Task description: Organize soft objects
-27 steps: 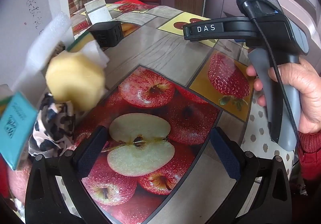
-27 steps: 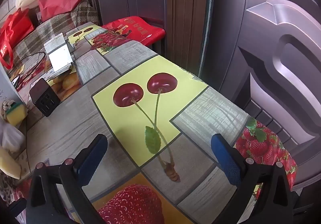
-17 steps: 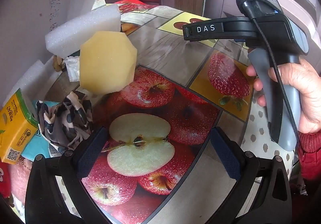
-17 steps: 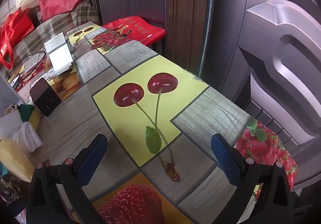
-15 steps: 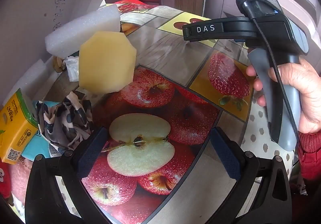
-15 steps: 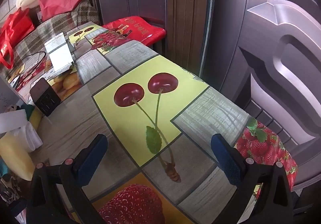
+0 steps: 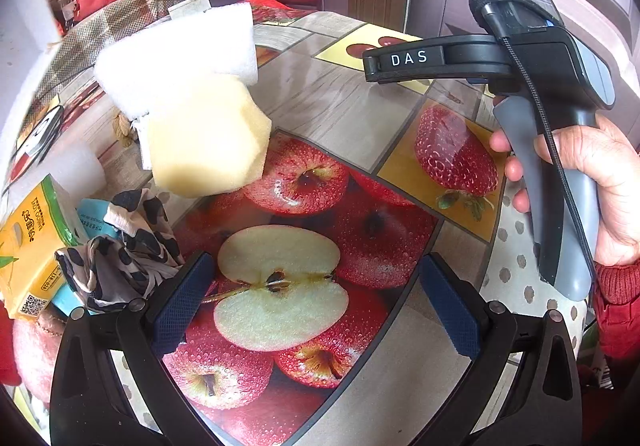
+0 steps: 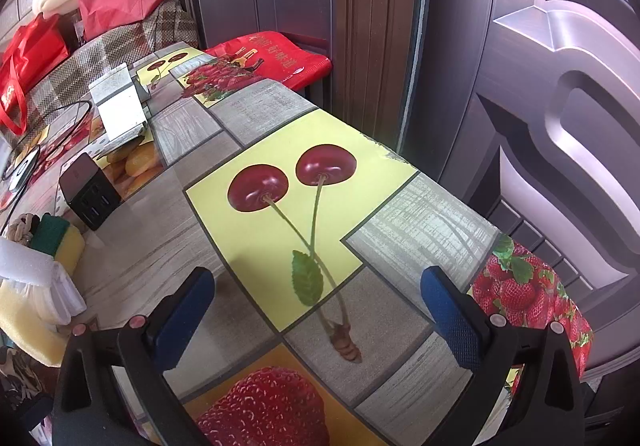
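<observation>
Both grippers, left gripper (image 7: 312,298) and right gripper (image 8: 316,306), gape empty; yellow sponge (image 7: 208,142) and white foam (image 7: 176,54) have just tumbled in upper left — sorting unstarted.

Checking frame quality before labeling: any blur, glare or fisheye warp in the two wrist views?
Left wrist view: yellow sponge and white foam block are soft and washed out, daylight glare streaks the fruit-print tablecloth, edges bend strongly. Right wrist view: sharp, even light, door panels bow at the rim, dark vignette in corners.
</observation>
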Demonstrator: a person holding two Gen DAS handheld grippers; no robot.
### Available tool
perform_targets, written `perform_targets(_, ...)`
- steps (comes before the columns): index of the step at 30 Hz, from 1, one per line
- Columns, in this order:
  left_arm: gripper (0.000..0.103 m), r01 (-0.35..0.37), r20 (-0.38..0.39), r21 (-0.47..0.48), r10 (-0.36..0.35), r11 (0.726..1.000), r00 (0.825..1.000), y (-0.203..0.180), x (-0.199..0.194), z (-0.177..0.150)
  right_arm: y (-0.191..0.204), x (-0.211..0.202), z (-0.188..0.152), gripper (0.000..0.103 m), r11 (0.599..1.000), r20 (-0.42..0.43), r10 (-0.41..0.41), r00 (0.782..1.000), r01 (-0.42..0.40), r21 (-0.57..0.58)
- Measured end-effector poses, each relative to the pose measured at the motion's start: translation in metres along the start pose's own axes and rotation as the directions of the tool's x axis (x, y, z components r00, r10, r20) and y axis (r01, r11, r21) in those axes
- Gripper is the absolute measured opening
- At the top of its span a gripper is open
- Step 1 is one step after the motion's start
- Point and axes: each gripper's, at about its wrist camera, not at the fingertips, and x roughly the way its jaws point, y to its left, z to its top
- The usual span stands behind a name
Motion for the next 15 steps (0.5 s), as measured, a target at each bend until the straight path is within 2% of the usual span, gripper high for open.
perform_targets(15,0.102,0.0,0.0,0.0,0.0,1.0,1.0,0.0,0.0,0.0,0.0004,-0.0001,-0.0002,0.103,1.0,0.001,0.003,1.0,-0.003,0.001)
